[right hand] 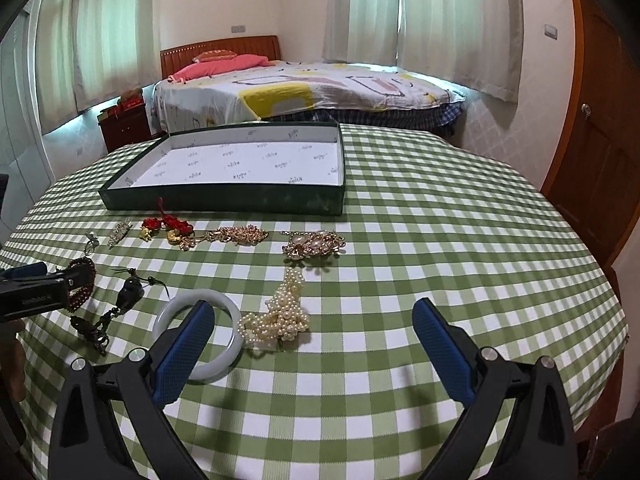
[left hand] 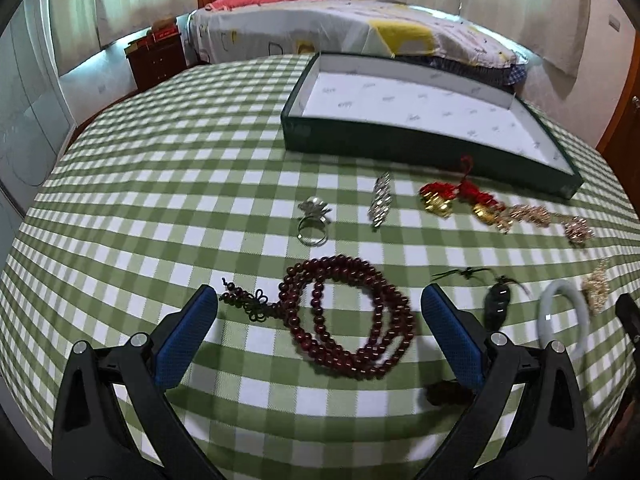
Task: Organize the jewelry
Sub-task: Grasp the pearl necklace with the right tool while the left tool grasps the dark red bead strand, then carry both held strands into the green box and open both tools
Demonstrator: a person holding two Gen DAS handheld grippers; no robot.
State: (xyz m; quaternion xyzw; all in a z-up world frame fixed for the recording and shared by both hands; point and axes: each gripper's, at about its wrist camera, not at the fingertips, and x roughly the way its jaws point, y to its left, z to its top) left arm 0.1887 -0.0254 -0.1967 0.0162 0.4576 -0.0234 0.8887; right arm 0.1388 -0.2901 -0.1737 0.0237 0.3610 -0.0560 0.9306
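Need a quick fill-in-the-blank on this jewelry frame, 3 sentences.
1. The tray holds ____ jewelry.
2. The left gripper is open around the dark red ____.
3. The white bangle lies just left of the ____ cluster.

Missing: no; beads; pearl

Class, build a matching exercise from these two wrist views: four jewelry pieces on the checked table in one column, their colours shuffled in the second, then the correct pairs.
Column 1
1. bead necklace
2. bangle
3. ring
4. knotted charm with bells

Column 2
A. silver
B. red and gold
C. dark red-brown
D. pale white

Pairs: 1-C, 2-D, 3-A, 4-B

All four lie on the tablecloth, outside the empty box. The necklace lies between the open jaws of the left gripper.
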